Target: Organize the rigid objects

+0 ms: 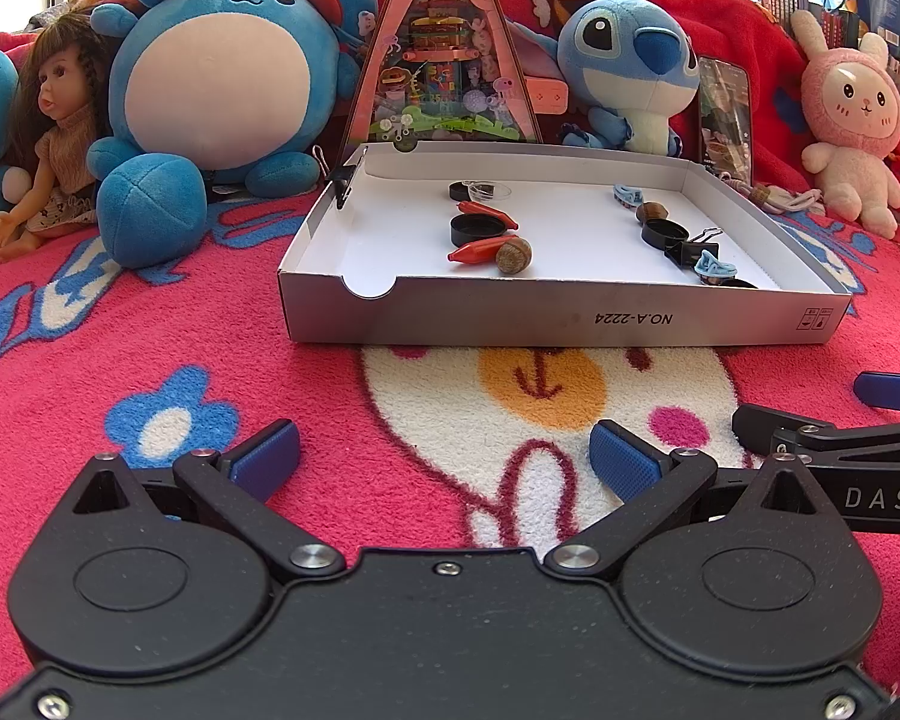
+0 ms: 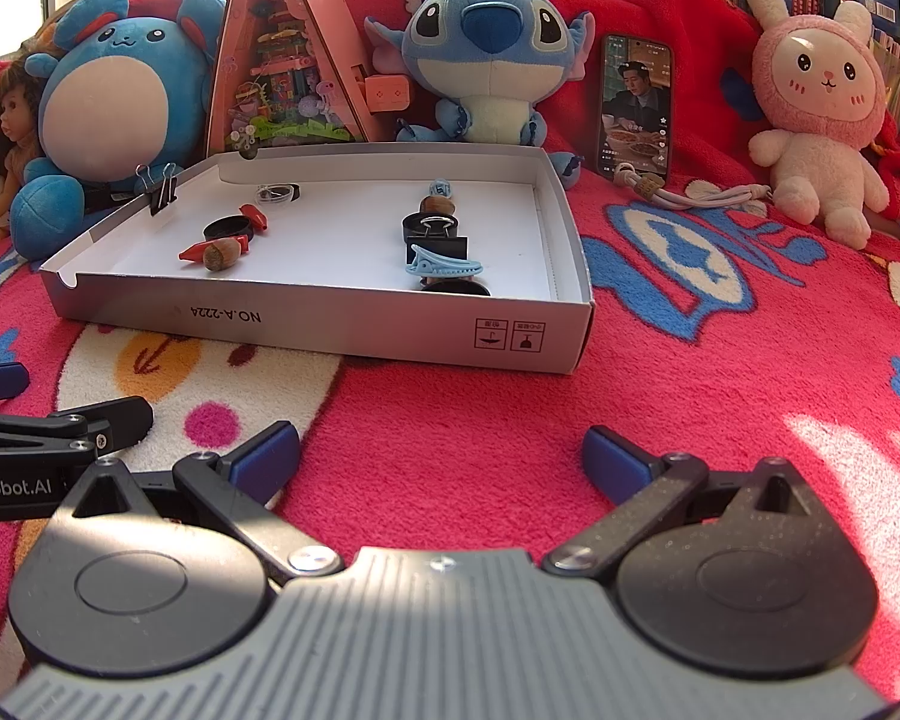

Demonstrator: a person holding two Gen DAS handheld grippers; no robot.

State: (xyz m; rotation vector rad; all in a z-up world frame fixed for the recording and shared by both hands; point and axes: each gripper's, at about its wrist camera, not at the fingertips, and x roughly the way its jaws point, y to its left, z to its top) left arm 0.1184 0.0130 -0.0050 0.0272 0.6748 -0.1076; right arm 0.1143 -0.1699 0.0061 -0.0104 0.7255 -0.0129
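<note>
A: Where do we stand?

B: We hold both grippers low over the blanket (image 1: 150, 312), side by side, in front of the box (image 1: 564, 318). Our left gripper (image 1: 444, 459) has its blue pads spread wide with nothing between them. The right gripper (image 2: 441, 456) is the same, jaws apart and empty.

A: And the things to sort?

B: All in the box, in two loose rows running from its near wall to its far wall. Toward the left side we see a nut (image 1: 514, 255) touching a red piece (image 1: 474, 253), then a black cap (image 1: 479, 229), another red piece (image 1: 487, 210), and a clear lid (image 1: 489, 189) on a second black cap near the far wall.

A: The right row?

B: Nearest the front wall a blue clip (image 2: 444, 266) lies over a black cap, then a binder clip (image 2: 444, 240), another cap (image 2: 420, 222), a nut (image 2: 435, 204) and a small blue clip (image 2: 440, 187) farthest back. One more binder clip (image 2: 163, 192) is clamped on the box's left wall.

A: Around the box?

B: Plush toys (image 2: 486, 60) along the back, and a phone (image 2: 636, 102) propped beyond the far right corner.
</note>
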